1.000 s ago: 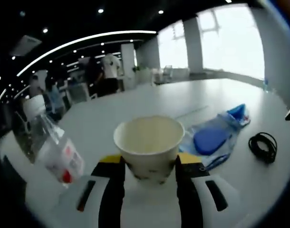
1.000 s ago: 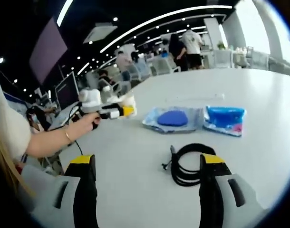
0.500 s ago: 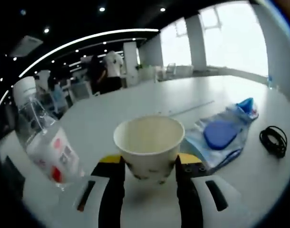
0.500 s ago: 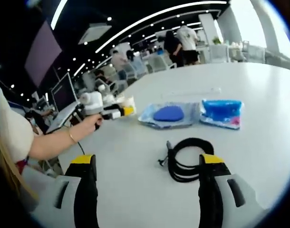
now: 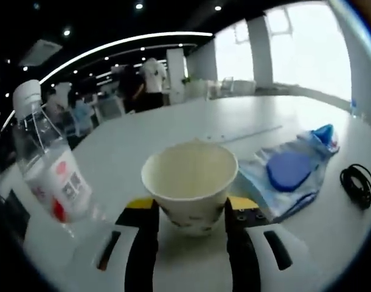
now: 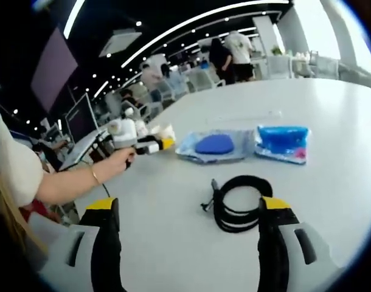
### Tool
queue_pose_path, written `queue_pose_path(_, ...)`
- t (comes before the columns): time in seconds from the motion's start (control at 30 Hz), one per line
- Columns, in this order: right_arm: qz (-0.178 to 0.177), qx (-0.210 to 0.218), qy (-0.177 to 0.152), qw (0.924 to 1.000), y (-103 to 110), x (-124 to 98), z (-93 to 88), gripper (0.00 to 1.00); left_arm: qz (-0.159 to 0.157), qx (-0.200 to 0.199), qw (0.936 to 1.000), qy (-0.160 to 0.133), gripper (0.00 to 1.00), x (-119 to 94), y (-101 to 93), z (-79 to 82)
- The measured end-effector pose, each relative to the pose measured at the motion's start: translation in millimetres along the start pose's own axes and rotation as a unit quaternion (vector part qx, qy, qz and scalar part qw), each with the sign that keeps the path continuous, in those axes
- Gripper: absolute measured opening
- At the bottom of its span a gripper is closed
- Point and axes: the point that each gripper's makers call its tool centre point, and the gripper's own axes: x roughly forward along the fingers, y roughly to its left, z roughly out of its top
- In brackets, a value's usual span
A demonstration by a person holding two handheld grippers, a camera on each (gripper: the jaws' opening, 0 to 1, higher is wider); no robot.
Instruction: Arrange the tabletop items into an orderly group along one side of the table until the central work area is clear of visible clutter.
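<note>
In the left gripper view a cream paper cup (image 5: 188, 182) sits upright between the yellow-tipped jaws of my left gripper (image 5: 190, 210), which is shut on its base. A clear water bottle (image 5: 48, 173) with a white cap and red label stands just left of the cup. A clear bag holding a blue object (image 5: 289, 173) lies to the right. My right gripper (image 6: 188, 207) is open over the table, with a coiled black cable (image 6: 237, 201) lying between and just beyond its fingertips. Farther left, a person's hand holds the left gripper (image 6: 150, 145) with the cup (image 6: 167, 132).
The white table (image 6: 331, 201) runs far back. Beyond the cable lie the bag with the blue object (image 6: 213, 146) and a blue packet (image 6: 283, 141), side by side. The cable (image 5: 359, 185) lies at the far right in the left gripper view. People and chairs fill the background.
The left gripper has moved with the cup toward the bottle, which now looms nearer and stands more upright in its view. The right gripper has barely moved.
</note>
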Motion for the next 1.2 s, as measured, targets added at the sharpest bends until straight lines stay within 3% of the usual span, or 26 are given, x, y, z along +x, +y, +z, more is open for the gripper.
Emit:
queue_pose_path(0.07,-0.001,-0.001,-0.004,1.0,-1,-1,1.5,0.96,0.005,-0.003,1.0,-0.005,0.5,-2,1.3,3.7)
queue_pose_path(0.3,-0.01,-0.002,-0.024,0.9996,-7,-6,13.9,0.99,-0.01,0.005,0.9999,-0.008,0.57,-15,-6.4,12.4)
queue_pose_path(0.43,-0.016,-0.02,-0.035,0.9991,-10,-9,25.2,0.99,-0.036,-0.003,0.9993,0.007,0.62,-27,-14.9,11.4)
queue_pose_path(0.5,-0.018,-0.029,-0.037,0.9988,-11,-10,30.6,0.99,-0.036,0.013,0.9992,0.01,0.64,-34,-16.7,11.5)
queue_pose_path(0.7,-0.02,-0.038,-0.047,0.998,-16,-11,43.8,0.99,-0.045,-0.002,0.9989,0.017,0.73,-47,-19.0,13.4)
queue_pose_path(0.97,-0.03,-0.038,-0.051,0.9975,-35,-8,49.7,0.99,-0.066,-0.011,0.9976,0.015,0.94,-76,-31.0,20.6)
queue_pose_path(1.07,-0.03,-0.044,-0.052,0.9972,-43,-4,52.3,0.99,-0.063,-0.016,0.9978,0.013,0.97,-85,-33.3,22.4)
queue_pose_path(1.2,-0.037,-0.048,-0.056,0.9966,-56,-2,58.2,0.99,-0.069,0.01,0.9974,0.021,0.99,-96,-40.4,24.5)
